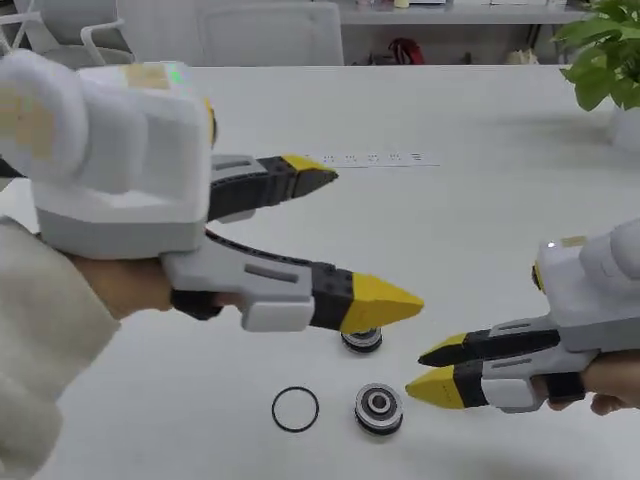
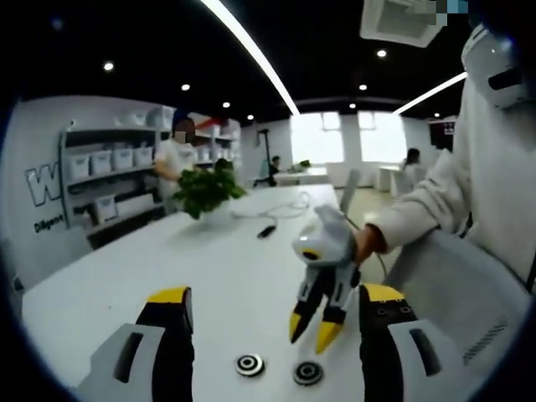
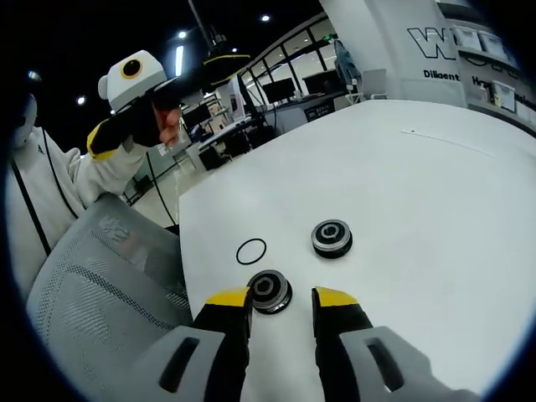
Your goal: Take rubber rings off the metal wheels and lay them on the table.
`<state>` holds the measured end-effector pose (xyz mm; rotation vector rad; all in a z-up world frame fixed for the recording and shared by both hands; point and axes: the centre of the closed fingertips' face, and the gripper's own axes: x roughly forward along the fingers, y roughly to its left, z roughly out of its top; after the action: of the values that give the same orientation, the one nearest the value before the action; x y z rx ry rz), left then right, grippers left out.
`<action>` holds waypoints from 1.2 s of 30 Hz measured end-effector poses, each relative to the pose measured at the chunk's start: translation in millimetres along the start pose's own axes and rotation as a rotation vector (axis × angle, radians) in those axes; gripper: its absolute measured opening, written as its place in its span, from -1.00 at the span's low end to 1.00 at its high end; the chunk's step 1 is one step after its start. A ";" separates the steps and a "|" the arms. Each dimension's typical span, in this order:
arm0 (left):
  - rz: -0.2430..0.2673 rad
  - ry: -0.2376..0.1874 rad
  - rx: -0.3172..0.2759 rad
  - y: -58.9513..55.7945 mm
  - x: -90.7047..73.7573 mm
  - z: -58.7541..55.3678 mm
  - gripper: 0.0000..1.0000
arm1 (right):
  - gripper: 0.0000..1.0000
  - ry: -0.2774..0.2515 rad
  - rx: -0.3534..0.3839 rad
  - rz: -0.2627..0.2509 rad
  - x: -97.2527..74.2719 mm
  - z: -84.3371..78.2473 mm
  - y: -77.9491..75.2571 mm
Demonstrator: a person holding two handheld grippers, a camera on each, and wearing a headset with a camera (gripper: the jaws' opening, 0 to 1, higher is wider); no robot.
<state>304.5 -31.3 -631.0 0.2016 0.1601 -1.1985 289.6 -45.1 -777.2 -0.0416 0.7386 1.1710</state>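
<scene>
Right gripper (image 1: 416, 371) is held low over the tabletop (image 1: 480, 230), jaws a little apart and empty. The near wheel (image 1: 379, 408) lies flat just ahead of its tips. In the right gripper view it sits almost in the gap, likely lined up for a pinch on the rim. I cannot tell whether they touch.

Left gripper (image 1: 378, 240) is lifted clear, jaws wide apart, nothing held. It is probably parked up there to leave the right one room, or ready to come down and steady a wheel. The far wheel (image 1: 362, 341) sits under its lower jaw tip, partly hidden.

One ring (image 1: 295, 409) lies flat on the tabletop, loose, beyond the near wheel from the right jaws. So one ring looks done. Which wheel it came off, and whether the near wheel has its ring on, is too small to tell.
</scene>
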 end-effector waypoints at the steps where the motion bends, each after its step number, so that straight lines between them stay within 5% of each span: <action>1: -0.003 0.003 0.001 -1.6 3.0 -3.8 0.61 | -0.48 0.011 -0.011 0.002 0.8 -2.1 0.6; 9: -0.035 0.054 -0.010 -15.1 14.9 -48.3 0.45 | -0.47 0.034 -0.053 0.017 4.9 -7.5 1.3; 25: -0.065 0.144 -0.033 -20.5 18.7 -101.9 0.10 | -0.49 0.073 -0.101 0.023 14.1 -16.8 4.4; 36: -0.070 0.198 -0.038 -25.9 24.1 -126.3 -0.18 | -0.51 0.107 -0.130 0.033 21.0 -24.8 8.4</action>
<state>286.8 -31.9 -761.0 0.2831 0.3650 -1.2429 273.9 -34.3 -804.8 -0.2025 0.7580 1.2549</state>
